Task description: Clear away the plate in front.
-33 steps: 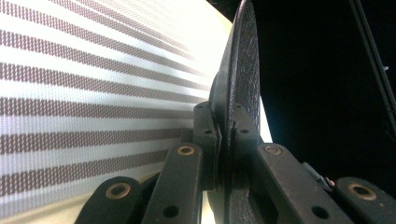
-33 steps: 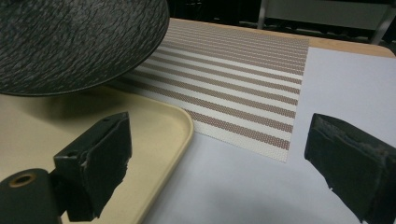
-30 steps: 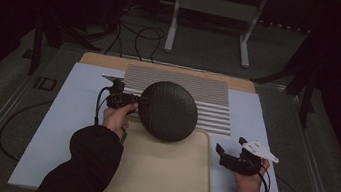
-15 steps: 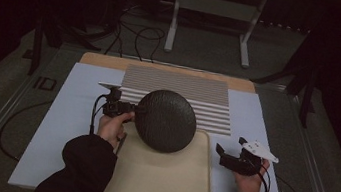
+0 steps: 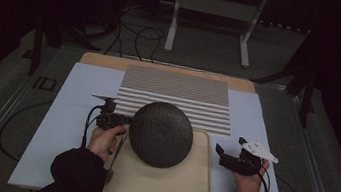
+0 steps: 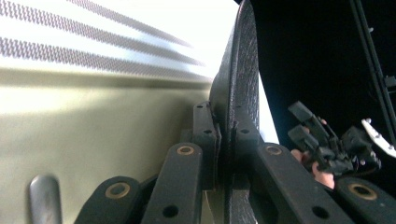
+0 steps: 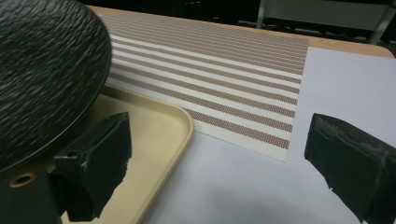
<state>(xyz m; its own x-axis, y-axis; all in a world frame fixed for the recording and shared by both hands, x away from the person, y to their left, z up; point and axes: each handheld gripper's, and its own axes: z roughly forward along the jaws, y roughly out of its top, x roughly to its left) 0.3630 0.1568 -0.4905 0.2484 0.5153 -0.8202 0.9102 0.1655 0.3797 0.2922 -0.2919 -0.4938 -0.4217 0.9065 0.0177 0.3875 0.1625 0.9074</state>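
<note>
1. The room is dark, with a metal stand's legs (image 5: 211, 28) and loose cables behind a desk (image 5: 73, 92) covered by a pale blue sheet.
2. A brown-and-white striped woven placemat (image 5: 178, 94) lies at the far middle; a beige plastic tray (image 5: 180, 188) sits just in front of it, touching its near edge.
3. The large, round, black, textured plate (image 5: 161, 134) hangs tilted over the tray's far left part; judging by its angle, level it before lowering so the rim does not strike first.
4. The left gripper (image 5: 125, 119) has its fingers (image 6: 205, 135) clamped on the plate's rim; a firm hold matters with so much weight overhanging.
5. The right gripper (image 5: 227, 154) rests right of the tray, fingers (image 7: 100, 158) wide apart and empty, ready to steady the free edge.
6. A small metal spoon handle (image 6: 44, 196) lies on the tray near the left gripper; set the plate clear of it.
</note>
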